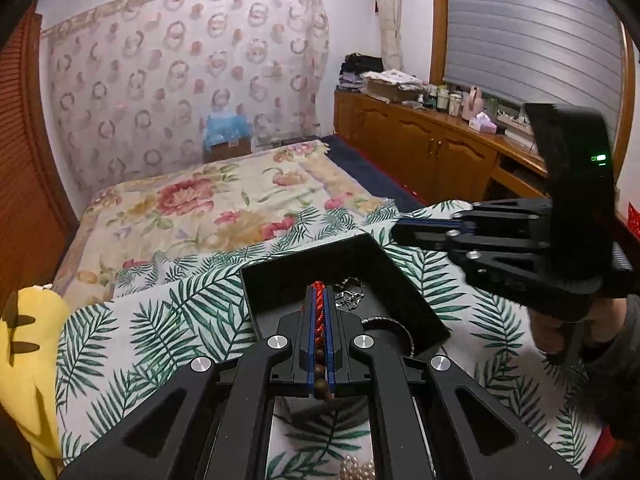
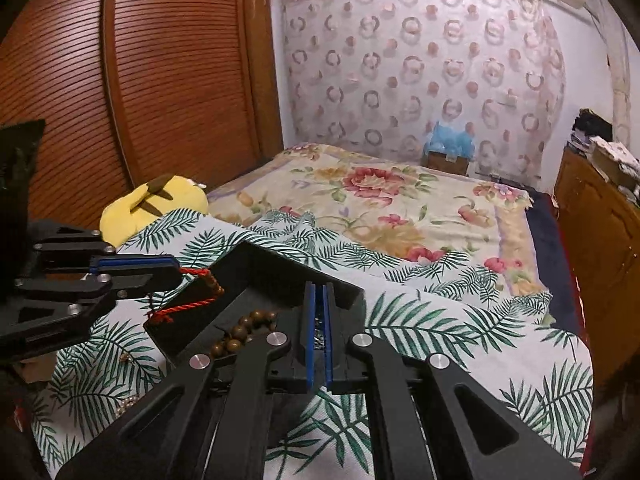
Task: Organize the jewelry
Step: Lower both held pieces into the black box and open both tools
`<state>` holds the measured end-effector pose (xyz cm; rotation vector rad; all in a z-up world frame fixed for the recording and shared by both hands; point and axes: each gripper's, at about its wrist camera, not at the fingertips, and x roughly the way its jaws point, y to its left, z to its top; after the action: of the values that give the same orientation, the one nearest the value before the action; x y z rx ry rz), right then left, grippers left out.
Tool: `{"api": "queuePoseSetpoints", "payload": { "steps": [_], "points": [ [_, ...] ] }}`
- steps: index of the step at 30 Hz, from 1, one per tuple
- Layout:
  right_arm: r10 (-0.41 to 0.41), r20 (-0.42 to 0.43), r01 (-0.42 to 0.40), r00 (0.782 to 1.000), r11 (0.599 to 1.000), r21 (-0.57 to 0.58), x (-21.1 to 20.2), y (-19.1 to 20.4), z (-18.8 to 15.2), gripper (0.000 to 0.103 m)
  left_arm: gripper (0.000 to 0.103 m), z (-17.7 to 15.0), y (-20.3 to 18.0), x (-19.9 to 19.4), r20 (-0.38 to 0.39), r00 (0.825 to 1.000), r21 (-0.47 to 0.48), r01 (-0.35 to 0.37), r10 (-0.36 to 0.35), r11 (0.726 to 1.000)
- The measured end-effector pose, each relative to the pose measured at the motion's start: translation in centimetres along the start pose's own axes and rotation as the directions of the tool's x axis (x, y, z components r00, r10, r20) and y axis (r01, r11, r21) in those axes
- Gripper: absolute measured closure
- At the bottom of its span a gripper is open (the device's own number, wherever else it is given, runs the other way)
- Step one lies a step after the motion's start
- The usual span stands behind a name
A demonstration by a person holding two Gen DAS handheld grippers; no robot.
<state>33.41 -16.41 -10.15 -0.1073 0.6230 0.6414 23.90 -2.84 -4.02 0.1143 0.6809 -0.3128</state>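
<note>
A black open tray lies on the fern-print cloth. My left gripper is shut on a wooden bead bracelet with a red cord; it hangs over the tray's near edge, and in the right wrist view its red cord and brown beads trail into the tray. A silver chain lies inside the tray. My right gripper is shut with nothing clearly between its pads, its tips over the tray; it shows at the right in the left wrist view.
A pearl piece lies on the cloth near the front. A yellow plush sits at the left by the wooden wardrobe. A floral bed stretches behind; wooden cabinets line the right.
</note>
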Motion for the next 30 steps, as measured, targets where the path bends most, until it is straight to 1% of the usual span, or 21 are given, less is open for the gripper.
{"api": "queuePoseSetpoints", "payload": {
  "steps": [3,9,11,13,14,19,23,25,29,30],
  "points": [
    [-0.009,0.011,0.009,1.000,1.000,0.008,-0.2,-0.5,0.0,0.098,0.100,0.2,0.0,0.8,-0.009,1.000,0.006,-0.002,0.002,1.000],
    [0.001,0.014,-0.001,1.000,1.000,0.028,-0.2,-1.7,-0.1,0.098,0.100,0.6,-0.2,1.9,-0.020,1.000,0.013,-0.011,0.011,1.000],
    [0.000,0.008,0.000,1.000,1.000,0.024,-0.1,-1.8,-0.1,0.098,0.095,0.7,-0.1,2.1,-0.023,0.999,0.012,-0.024,0.024,1.000],
    [-0.005,0.005,0.005,1.000,1.000,0.019,-0.1,-1.8,-0.2,0.098,0.069,0.7,0.1,2.1,-0.021,0.999,0.005,-0.024,0.024,1.000],
    [-0.006,0.003,0.006,1.000,1.000,0.017,0.0,-1.6,-0.1,0.098,0.067,0.7,0.1,2.0,-0.015,0.999,0.002,-0.028,0.028,1.000],
    [-0.009,0.002,0.009,1.000,1.000,0.009,-0.1,-1.4,0.0,0.098,0.065,0.6,0.4,1.0,0.002,0.999,-0.007,-0.039,0.039,0.999],
    [-0.022,-0.002,0.022,1.000,1.000,-0.008,-0.5,-0.8,0.4,0.098,0.062,-0.1,1.0,-0.6,0.017,0.999,-0.019,-0.051,0.051,0.999],
    [-0.019,-0.001,0.019,1.000,1.000,-0.017,-0.9,-0.4,0.5,0.098,0.054,-0.7,1.2,-1.4,0.023,0.998,-0.022,-0.058,0.059,0.998],
    [-0.017,-0.003,0.017,1.000,0.999,-0.037,-2.1,0.6,0.3,0.098,0.048,-2.2,1.4,-2.9,0.024,0.998,-0.030,-0.065,0.065,0.997],
    [-0.018,-0.005,0.018,1.000,0.999,-0.039,-2.4,0.9,0.1,0.098,0.043,-2.7,1.4,-3.2,0.022,0.998,-0.035,-0.065,0.066,0.997]
  ]
}}
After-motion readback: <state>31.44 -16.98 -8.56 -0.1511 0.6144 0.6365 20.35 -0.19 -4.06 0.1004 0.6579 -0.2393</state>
